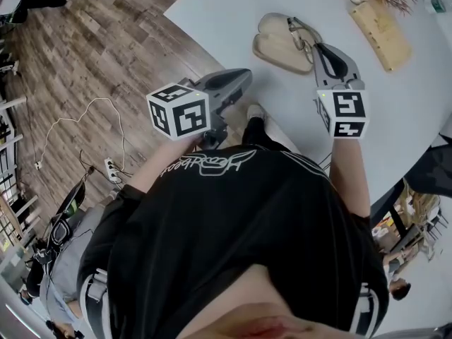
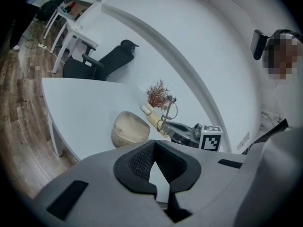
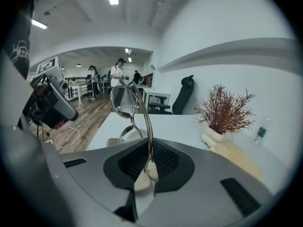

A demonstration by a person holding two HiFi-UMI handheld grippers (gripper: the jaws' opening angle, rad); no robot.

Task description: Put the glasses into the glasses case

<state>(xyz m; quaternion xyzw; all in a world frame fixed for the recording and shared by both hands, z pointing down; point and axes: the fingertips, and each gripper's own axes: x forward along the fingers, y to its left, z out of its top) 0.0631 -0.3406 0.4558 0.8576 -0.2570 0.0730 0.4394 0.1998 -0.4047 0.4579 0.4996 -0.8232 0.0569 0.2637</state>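
Currently right gripper (image 1: 316, 46) is clamping the glasses (image 1: 299, 34) beside the open glasses case (image 1: 277, 46); left gripper (image 1: 245, 77) is hovering, jaws together

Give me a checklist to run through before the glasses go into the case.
1. Glasses held: ok; the right gripper is shut on one temple arm.
2. Case open: ok; it lies open on the table.
3. Case free inside: ok; nothing shows in it.
4. Glasses lined up with the case: ok in the head view; their height above it, cannot tell.
5. Left gripper steadying the case: not ok; it is shut, empty and off the table's edge.
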